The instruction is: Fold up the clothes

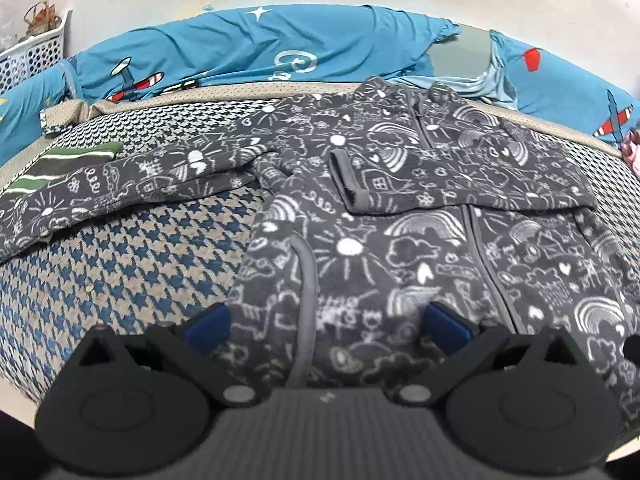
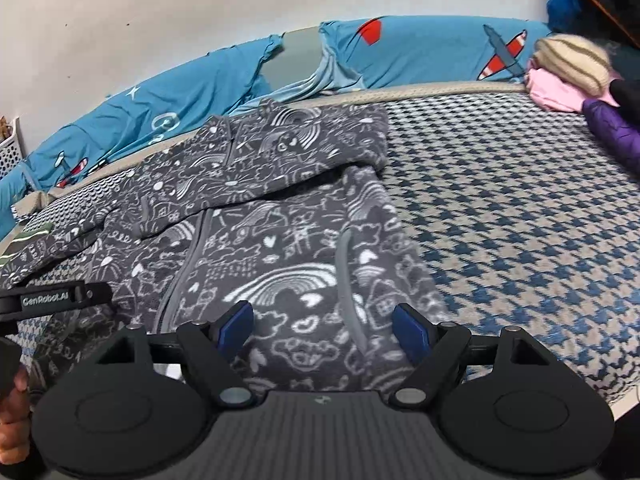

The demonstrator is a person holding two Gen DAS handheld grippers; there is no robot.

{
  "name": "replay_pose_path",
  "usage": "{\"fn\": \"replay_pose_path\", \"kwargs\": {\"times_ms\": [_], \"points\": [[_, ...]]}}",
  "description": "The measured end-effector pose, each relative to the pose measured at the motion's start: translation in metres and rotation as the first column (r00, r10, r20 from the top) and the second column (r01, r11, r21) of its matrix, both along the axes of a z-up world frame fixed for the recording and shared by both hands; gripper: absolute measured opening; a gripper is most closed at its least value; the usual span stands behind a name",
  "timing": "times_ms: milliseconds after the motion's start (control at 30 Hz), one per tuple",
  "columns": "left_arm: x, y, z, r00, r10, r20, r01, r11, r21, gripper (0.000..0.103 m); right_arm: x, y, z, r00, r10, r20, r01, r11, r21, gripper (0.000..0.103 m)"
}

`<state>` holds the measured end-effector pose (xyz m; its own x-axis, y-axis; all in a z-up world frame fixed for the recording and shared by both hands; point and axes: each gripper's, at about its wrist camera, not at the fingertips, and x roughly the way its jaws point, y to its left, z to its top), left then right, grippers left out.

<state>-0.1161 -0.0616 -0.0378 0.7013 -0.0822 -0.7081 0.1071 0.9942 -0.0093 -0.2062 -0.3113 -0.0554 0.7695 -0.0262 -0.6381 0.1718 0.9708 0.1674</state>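
A dark grey fleece jacket (image 1: 400, 216) with white doodle print lies front up on the houndstooth bed cover (image 1: 132, 264). One sleeve is folded across its chest; the other sleeve (image 1: 132, 184) stretches out to the left. My left gripper (image 1: 326, 326) hovers open over the jacket's lower hem, nothing between its blue pads. In the right wrist view the same jacket (image 2: 280, 240) fills the middle, and my right gripper (image 2: 326, 328) stands open above its hem near the right side. The left gripper's body (image 2: 56, 300) and a hand show at that view's left edge.
A green and white striped garment (image 1: 60, 168) lies under the outstretched sleeve's end. Blue bedding with planes (image 1: 248, 52) runs along the wall. A white basket (image 1: 32, 52) stands far left. Folded clothes (image 2: 576, 76) are piled at the right, with bare bed cover (image 2: 520, 208) between.
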Motion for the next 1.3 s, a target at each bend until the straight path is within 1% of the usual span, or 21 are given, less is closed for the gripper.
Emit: {"fn": "replay_pose_path", "kwargs": {"times_ms": [300,467,567,733,1300], "points": [[-0.013,-0.017,-0.003,0.997,-0.075,0.009,0.075,0.996,0.049,0.103,-0.003,-0.003,0.0,0.999,-0.045,-0.005,0.045,0.998,-0.054,0.077],[-0.011,-0.021,-0.011,0.996,-0.086,-0.032,0.089,0.992,0.084,0.103,0.001,-0.002,-0.006,0.998,-0.037,-0.043,0.034,0.997,-0.071,0.077],[-0.011,-0.02,-0.012,0.995,-0.088,-0.035,0.091,0.992,0.082,0.103,0.001,0.0,-0.009,0.998,-0.027,-0.057,0.023,0.997,-0.077,0.077],[-0.011,-0.019,-0.013,0.995,-0.09,-0.038,0.092,0.992,0.081,0.103,0.002,-0.002,-0.011,0.998,-0.035,-0.06,0.032,0.998,-0.051,0.078],[-0.011,-0.019,-0.014,0.995,-0.085,-0.047,0.089,0.993,0.077,0.103,-0.001,-0.001,-0.012,0.997,-0.034,-0.066,0.031,0.998,-0.049,0.078]]}}
